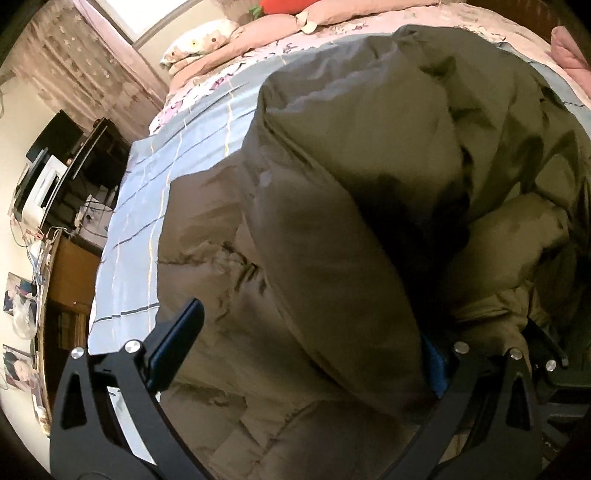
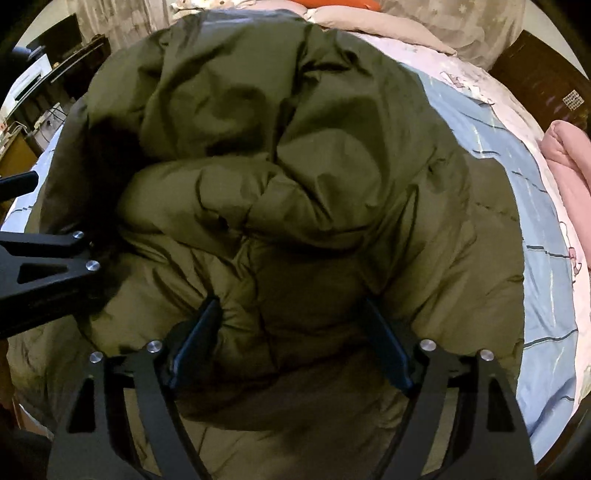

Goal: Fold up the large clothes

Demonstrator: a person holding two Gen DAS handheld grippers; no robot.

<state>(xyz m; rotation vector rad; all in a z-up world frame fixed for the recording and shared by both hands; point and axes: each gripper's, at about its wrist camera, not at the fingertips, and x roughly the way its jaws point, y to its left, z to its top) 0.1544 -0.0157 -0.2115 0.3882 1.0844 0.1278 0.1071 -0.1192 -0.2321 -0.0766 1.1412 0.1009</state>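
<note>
Closest to the lens, the right claw (image 2: 291, 343) points steeply down into the olive-green padded coat (image 2: 295, 166), its 2 blue-lined fingers (image 2: 201, 336) spread wide with a puffy ridge of the coat bulging up between them. The pads touch or nearly touch the fabric on either side, but I cannot see them squeezing it, so I read this claw as spread and not yet pinching.

Off to its left, the left claw (image 1: 295, 350) is likewise spread. A thick folded roll of the coat, likely a sleeve or front panel, fills the gap and hides most of the far finger; the near finger (image 1: 177, 343) stands clear of the cloth. Nothing shows it clamped.

Beyond both claws, the coat lies heaped across the middle of the bed, on a light blue checked sheet (image 2: 517, 206), with its parts already lapped over 1 another in a loose bundle.

By my judgement it will handle as bulky but light: soft, springy filling that puffs back after pressing, and a smooth shell that may slide out of a shallow pinch. A deep bite on a seam, hem or cuff, where layers are stitched flat, should hold better than a grab at a swollen quilted panel.

Farther off are pink pillows (image 1: 258, 29) at the head of the bed and a cluttered desk (image 1: 66, 192) beside it.
</note>
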